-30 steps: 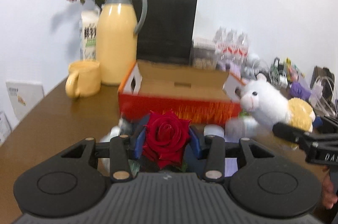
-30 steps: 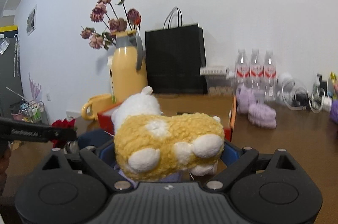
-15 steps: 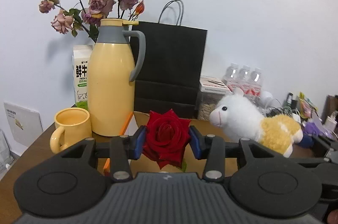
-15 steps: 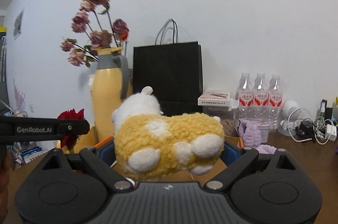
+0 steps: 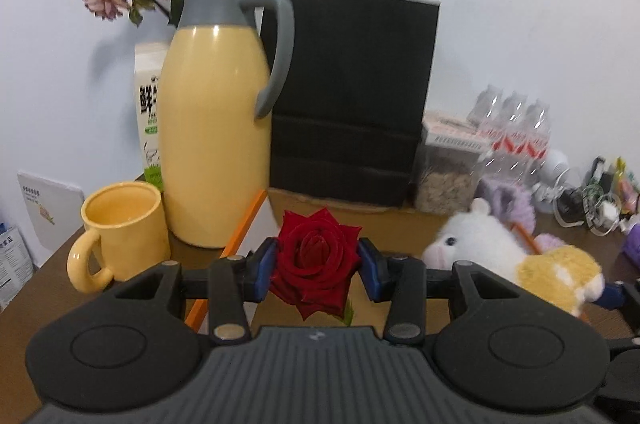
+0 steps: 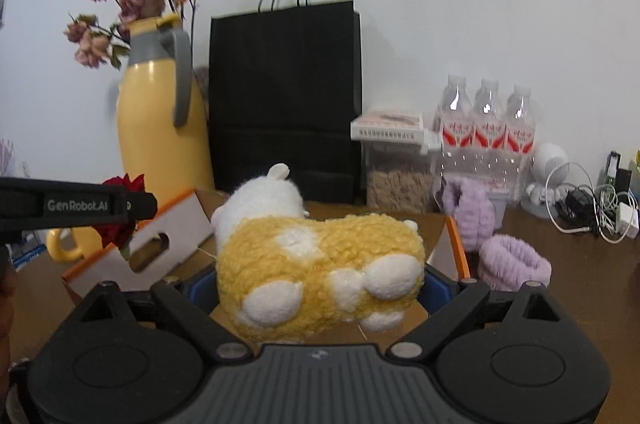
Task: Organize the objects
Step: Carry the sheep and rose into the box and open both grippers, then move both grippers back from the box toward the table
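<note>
Your right gripper (image 6: 320, 288) clamped the plush (image 6: 320, 256), which hung above the open box (image 6: 160, 244). At the left edge, your left gripper (image 6: 132, 206) held the rose (image 6: 120, 224) in front of the yellow jug (image 6: 160, 128). Behind stood a black bag (image 6: 284, 96), bottles (image 6: 486, 128) and purple bands (image 6: 512, 264) on the table (image 6: 580, 284).

Deep red rose (image 5: 314, 260), yellow-and-white plush toy (image 6: 320, 260), pale yellow jug (image 5: 214, 136) with grey collar, yellow mug (image 5: 122, 224), black paper bag (image 5: 352, 96), lilac fluffy bands (image 6: 514, 262)
</note>
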